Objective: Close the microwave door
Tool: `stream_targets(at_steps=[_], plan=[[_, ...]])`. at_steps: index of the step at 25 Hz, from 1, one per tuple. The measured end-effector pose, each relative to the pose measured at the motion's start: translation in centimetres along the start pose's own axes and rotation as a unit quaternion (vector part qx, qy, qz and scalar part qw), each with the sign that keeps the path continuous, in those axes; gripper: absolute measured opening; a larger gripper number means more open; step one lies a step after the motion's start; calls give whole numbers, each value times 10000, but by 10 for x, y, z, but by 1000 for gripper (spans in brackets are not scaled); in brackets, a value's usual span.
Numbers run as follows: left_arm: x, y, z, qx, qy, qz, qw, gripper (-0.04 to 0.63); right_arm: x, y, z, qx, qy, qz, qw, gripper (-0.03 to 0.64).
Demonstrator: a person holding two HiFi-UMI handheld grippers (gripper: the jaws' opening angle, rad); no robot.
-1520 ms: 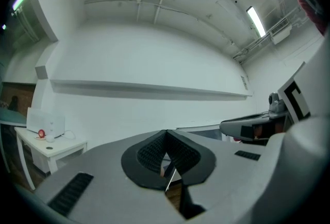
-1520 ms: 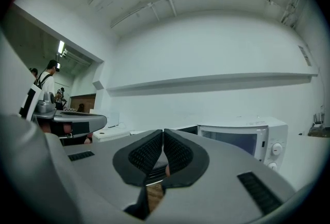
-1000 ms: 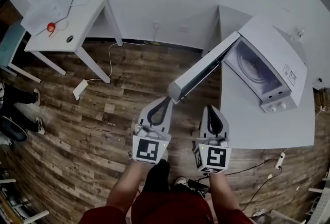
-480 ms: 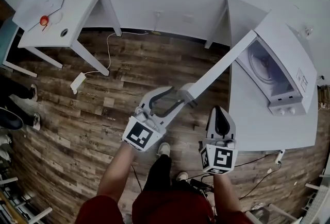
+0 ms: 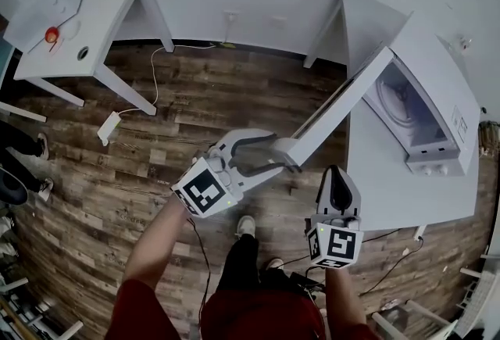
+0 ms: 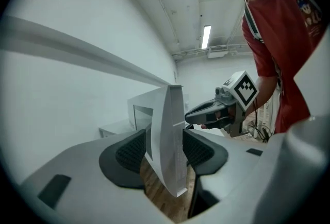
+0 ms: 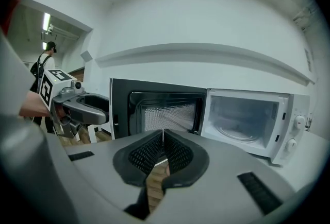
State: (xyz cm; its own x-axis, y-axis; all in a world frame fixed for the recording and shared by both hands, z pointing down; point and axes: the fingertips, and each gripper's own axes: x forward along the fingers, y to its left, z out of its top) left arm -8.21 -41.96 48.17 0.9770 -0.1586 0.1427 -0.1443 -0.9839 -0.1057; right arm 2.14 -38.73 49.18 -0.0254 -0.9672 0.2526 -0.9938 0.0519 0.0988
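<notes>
The white microwave (image 5: 433, 88) stands on a white table (image 5: 391, 190) at the right, its cavity (image 7: 242, 117) bare. Its door (image 5: 336, 116) swings out wide over the floor. My left gripper (image 5: 283, 152) is open. Its jaws have just been opening, and the door's free edge (image 6: 167, 130) stands between the pads, one pad on each face, without a squeeze. My right gripper (image 5: 336, 172) hangs beside the table's near corner, shut on nothing, pointing at the door's inner window (image 7: 160, 112). The right gripper view shows the left gripper (image 7: 95, 107) at the door's edge.
A white desk (image 5: 94, 26) with a small red object (image 5: 51, 35) stands at the upper left. A cable and a power adapter (image 5: 105, 127) lie on the wood floor. Someone's shoes (image 5: 16, 182) show at the left edge. A power strip (image 5: 418, 233) lies past the table's corner.
My left gripper swung right to the door's free edge, and its jaws went from shut to wide open around that edge. The right gripper dropped a little towards me.
</notes>
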Motion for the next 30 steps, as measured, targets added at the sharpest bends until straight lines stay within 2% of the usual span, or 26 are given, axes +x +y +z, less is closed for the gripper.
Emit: stream_targets(at_steps=[3, 10, 13, 21, 30], plan=[[2, -2, -2, -51, -11, -419, 9991, 213, 2, -3, -4, -66, 92, -76, 9999, 32], [12, -5, -2, -4, -40, -909, 9959, 213, 7, -13, -6, -175, 219, -208, 9994, 32], [15, -8, -2, 104, -96, -989, 9950, 212, 11, -14, -4, -158, 189, -239, 9994, 32], [20, -23, -4, 242, 109, -1163, 9929, 192, 8, -18, -2, -43, 47, -279, 9996, 32], [50, -64, 8, 263, 196, -1394, 9897, 172, -29, -57, -8, 182, -100, -703, 9973, 32]])
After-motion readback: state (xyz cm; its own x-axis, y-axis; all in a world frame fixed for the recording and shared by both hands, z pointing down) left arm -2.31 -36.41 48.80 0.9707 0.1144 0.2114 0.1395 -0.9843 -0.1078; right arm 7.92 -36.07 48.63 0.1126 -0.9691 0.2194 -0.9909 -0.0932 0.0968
